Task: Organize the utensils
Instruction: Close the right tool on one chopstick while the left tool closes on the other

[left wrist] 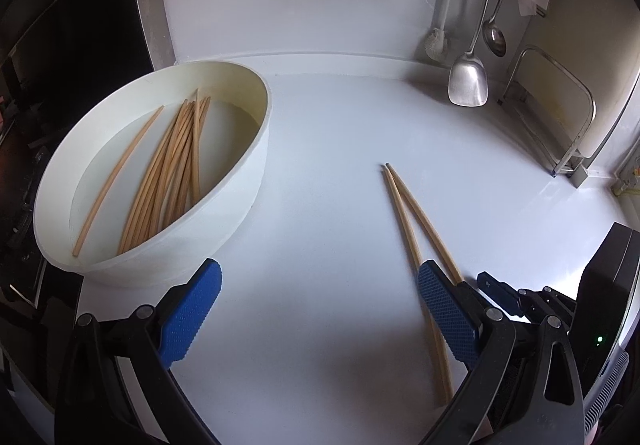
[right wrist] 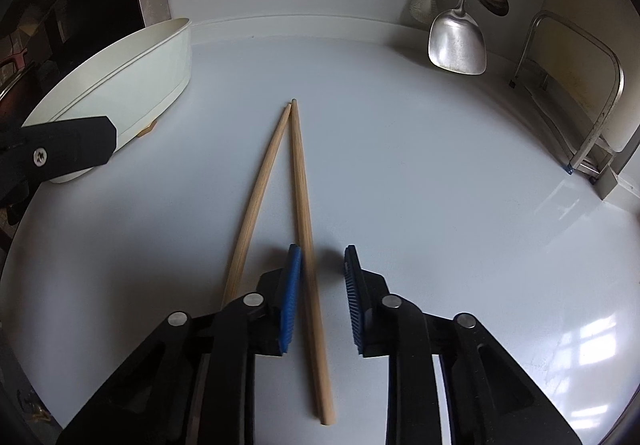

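While the right gripper hung low over the white counter, its blue pads stood narrowly apart. One chopstick lay between them, close against the left-hand pad and clear of the other, so nothing was gripped. A second chopstick lay just outside that pad, and the two met at their far tips in a V. The left gripper, alongside, gaped wide and held nothing. Beyond its left finger sat a round white tub with a bundle of chopsticks lying inside. Farther back, against the wall, a steel spatula and a ladle hung beside a metal rack.
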### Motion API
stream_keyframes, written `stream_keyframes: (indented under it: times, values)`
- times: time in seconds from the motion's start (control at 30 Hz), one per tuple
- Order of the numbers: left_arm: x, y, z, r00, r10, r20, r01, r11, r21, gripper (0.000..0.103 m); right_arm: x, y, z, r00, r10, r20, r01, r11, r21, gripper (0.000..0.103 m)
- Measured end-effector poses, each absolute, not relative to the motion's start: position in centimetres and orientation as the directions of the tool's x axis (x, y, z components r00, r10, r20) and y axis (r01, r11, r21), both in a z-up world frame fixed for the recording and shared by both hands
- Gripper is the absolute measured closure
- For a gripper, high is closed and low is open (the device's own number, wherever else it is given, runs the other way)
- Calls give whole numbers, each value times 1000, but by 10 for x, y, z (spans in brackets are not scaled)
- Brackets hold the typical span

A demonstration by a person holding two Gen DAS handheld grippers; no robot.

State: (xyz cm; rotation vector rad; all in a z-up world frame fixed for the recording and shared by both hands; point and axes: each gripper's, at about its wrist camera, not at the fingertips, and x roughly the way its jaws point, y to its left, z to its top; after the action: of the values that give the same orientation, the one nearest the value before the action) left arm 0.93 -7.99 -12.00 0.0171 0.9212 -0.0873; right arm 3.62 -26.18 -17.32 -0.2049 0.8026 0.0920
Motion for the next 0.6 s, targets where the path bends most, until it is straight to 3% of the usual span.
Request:
stream_keyframes:
  times: [0.03, 0.13, 0.6]
  values:
    - [9, -82, -122, 597, -70, -799, 85, 996, -24, 6, 37, -263, -173, 691, 8, -723, -165, 975, -146, 94]
    - [9, -91, -131, 577, -88, -812, 95, 995, -41, 6, 38, -268, -172, 686, 23, -728, -174, 976, -133, 96]
    - [16, -127, -176, 503, -74, -861, 104, 994, -24, 6, 22, -322, -168, 695, -13, -719, -64, 995, -80, 96]
